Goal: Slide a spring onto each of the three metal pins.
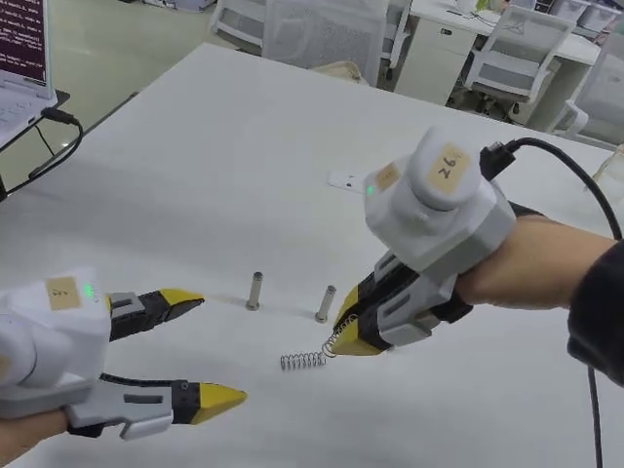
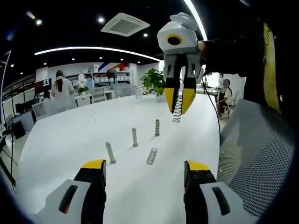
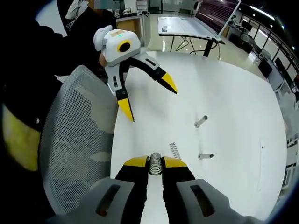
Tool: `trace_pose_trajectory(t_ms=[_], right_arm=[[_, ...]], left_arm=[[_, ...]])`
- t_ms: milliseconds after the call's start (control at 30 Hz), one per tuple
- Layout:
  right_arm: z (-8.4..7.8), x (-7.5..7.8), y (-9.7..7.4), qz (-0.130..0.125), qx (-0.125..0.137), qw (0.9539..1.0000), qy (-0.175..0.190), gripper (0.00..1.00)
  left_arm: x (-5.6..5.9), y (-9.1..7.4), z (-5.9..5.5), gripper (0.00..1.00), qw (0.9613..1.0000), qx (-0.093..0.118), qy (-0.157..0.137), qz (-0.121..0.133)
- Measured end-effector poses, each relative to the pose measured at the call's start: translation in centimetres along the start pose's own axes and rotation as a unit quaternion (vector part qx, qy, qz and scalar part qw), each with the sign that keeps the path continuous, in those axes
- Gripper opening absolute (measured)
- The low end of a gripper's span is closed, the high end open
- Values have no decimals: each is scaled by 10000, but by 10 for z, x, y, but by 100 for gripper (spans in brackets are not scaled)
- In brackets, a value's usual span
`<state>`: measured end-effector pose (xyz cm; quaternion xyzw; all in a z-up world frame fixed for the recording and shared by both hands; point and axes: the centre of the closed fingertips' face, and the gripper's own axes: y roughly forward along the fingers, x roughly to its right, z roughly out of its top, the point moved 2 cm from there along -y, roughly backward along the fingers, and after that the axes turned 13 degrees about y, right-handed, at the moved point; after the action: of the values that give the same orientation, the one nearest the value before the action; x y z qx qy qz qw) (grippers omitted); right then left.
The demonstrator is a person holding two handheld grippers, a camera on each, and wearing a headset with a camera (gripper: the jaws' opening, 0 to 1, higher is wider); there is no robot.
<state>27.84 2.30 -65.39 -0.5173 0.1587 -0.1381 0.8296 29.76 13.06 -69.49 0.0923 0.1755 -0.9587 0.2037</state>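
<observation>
The right gripper (image 1: 348,334) pinches a spring (image 2: 177,109) in its jaws, long axis roughly upright, free end hanging toward the bench (image 1: 195,175). A second spring (image 1: 302,361) lies flat near three upright pins (image 2: 134,137); the farthest seems sleeved. The left gripper (image 1: 216,348) has its jaws spread.

3 short metal pins stand upright in a loose row on the white table (image 2: 70,135), well apart from one another. The near pin (image 2: 110,152) and the middle pin (image 2: 134,137) are bare and smooth. The far pin (image 2: 157,127) looks ribbed, as though a coil already sits on it. A loose spring (image 2: 152,155) lies flat on the table just beside the middle pin. A second spring (image 2: 177,115) is pinched between the yellow tips of the right hand-held gripper (image 2: 179,106), dangling below them.
</observation>
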Motion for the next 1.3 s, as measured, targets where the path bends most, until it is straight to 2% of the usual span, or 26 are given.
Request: trace_pose_trajectory(t_ms=[333, 767, 1233, 1300], right_arm=[[-1, 10, -10, -99, 35, 9999, 80, 8], [4, 42, -30, -378, -30, 9992, 138, 8], [14, 71, -23, -371, -292, 9988, 119, 8], [15, 83, -18, -387, -350, 9986, 124, 8]], left_arm=[[-5, -3, -5, 72, 9998, -78, 41, 180], [-10, -5, -9, 75, 9996, -127, 14, 244], [-14, -4, -11, 73, 9995, -134, -13, 278], [-14, -3, -11, 73, 9995, -135, -29, 278]])
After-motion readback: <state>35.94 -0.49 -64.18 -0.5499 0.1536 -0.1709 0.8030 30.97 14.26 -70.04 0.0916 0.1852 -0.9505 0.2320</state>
